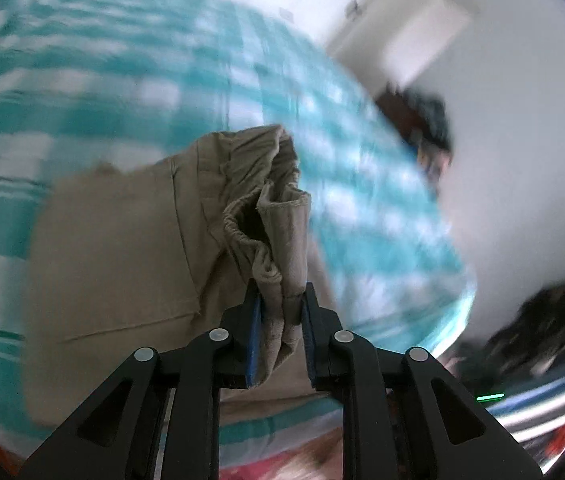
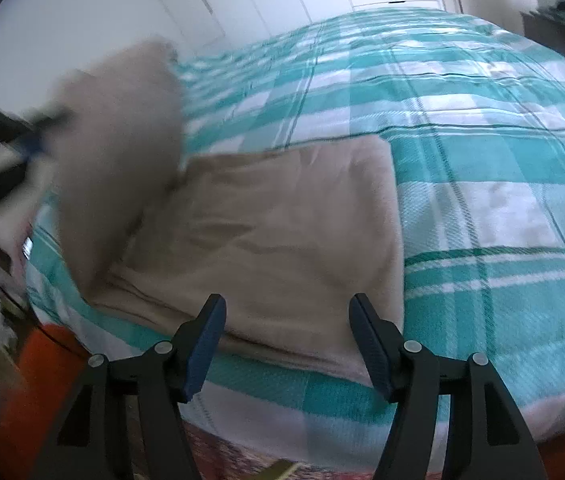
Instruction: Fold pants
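Left jaws: we clench the left gripper (image 1: 281, 312) on the gathered waistband of the pants (image 1: 130, 240).
Right jaws: our right gripper (image 2: 287, 336) gapes, empty, above the pants' near edge.
Pants: lying on the checked bedspread (image 2: 482, 160), one end lifted.
Doing it well: we should carry the end over, edges matched.
Pose: left raised; right low.

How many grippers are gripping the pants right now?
1. The left gripper is clamped on a bunched part of the pants; the right gripper is open above the bed, holding nothing.
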### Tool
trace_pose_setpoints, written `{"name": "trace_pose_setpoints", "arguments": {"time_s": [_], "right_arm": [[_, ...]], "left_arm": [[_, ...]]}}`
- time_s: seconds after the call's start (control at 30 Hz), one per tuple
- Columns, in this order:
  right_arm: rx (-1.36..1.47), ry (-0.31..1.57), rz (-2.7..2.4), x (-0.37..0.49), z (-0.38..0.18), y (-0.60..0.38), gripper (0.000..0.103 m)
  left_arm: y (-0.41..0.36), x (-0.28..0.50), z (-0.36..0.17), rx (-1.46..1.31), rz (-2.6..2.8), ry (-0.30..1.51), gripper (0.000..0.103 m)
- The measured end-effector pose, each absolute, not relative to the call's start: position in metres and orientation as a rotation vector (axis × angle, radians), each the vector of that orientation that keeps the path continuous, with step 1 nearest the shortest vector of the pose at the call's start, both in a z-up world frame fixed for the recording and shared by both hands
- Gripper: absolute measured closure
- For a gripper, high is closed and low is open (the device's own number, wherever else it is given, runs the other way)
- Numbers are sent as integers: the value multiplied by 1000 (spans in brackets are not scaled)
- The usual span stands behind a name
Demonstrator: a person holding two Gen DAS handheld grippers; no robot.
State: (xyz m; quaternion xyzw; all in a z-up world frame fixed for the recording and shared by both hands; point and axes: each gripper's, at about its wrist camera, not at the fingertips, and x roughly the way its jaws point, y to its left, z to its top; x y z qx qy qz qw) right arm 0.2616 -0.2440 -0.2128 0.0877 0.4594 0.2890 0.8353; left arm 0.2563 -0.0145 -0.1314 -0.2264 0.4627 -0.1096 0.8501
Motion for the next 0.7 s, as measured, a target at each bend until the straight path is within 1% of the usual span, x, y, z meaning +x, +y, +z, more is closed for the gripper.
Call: {"name": "trace_pose_setpoints", "arguments": {"time_s": [0.03,0.07,0.1,0.13,0.17,0.2,0.27,0.3,0.4,0.47,0.5,0.57,0.6,0.7], "right_arm": [[199,967,612,261,-211,-248,39],[209,960,608,260,-210,-252,39],[215,957,604,260,-209,-254,39],[226,951,595,260,-208,-259,39],[242,943,585,261,-207,-264,39],[254,936,578,261,-206,-268,39],[291,911,563,262,-202,-279,39],[305,903,560,263,-200,-283,39],[385,884,612,273,-191,-284,39],[454,899,708,280,-186,-274,39],[461,915,742,285,-184,-265,39],[375,944,793,292,-179,-239,40],[286,948,819,292,-175,-221,40],[152,1011,857,291,-176,-186,47]], "left_arm": [[-30,262,-154,-439,-229,1037,80],[-40,265,-171,-407,-226,1092,76],[-47,266,-181,-400,-236,1126,65],[-48,260,-184,-414,-241,1140,62],[-44,257,-180,-426,-239,1130,58],[-41,252,-172,-442,-253,1117,46],[-24,242,-147,-461,-278,1062,36],[-11,235,-136,-454,-273,1024,34],[27,219,-116,-404,-193,947,33],[49,206,-119,-365,-84,933,33],[61,201,-125,-360,-42,936,35],[86,189,-143,-377,45,966,35],[94,182,-150,-399,66,975,36],[113,164,-170,-469,118,985,36]]}}
